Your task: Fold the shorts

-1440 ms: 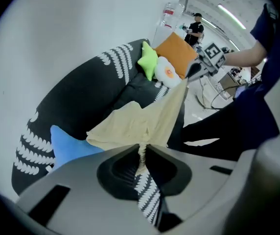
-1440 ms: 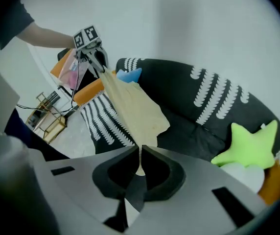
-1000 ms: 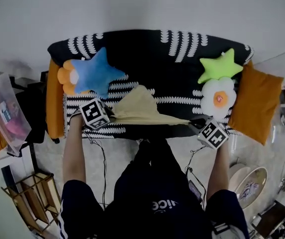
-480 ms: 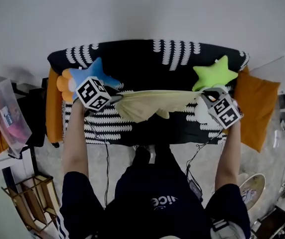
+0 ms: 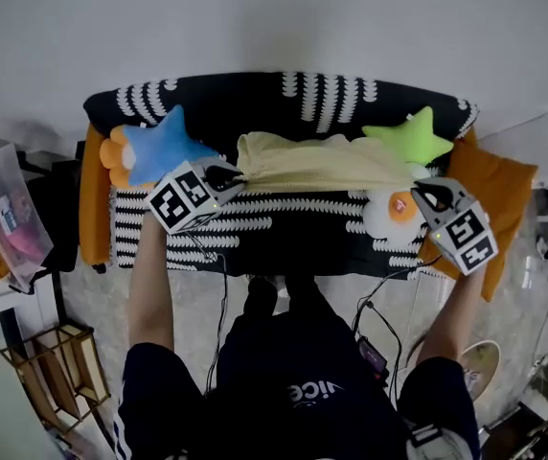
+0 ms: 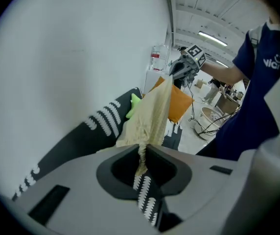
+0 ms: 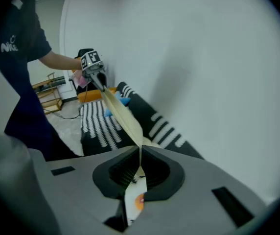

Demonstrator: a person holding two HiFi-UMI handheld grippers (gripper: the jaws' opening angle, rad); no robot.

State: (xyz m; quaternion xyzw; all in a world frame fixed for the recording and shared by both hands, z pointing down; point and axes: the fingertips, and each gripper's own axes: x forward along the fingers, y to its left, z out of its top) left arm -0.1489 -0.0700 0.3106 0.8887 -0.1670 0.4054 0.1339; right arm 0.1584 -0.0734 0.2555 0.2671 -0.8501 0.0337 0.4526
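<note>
left gripper (image 6: pixel 142 152): clamped on one end of the pale yellow shorts (image 5: pixel 317 164) | right gripper (image 7: pixel 139 161): clamped on the opposite end | shorts: stretched between both grippers over the black-and-white striped couch cover (image 5: pixel 284 233) | surroundings: blue star cushion (image 5: pixel 164 147) seen at left, green star cushion (image 5: pixel 408 137) at right

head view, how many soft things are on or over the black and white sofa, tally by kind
star-shaped plush toys: 2 (blue, green)
flower-shaped plush toys: 2 (orange, white with an orange centre)
orange rectangular cushions: 2 (left end, right end)
pale yellow fabric shorts: 1
total: 7
</note>
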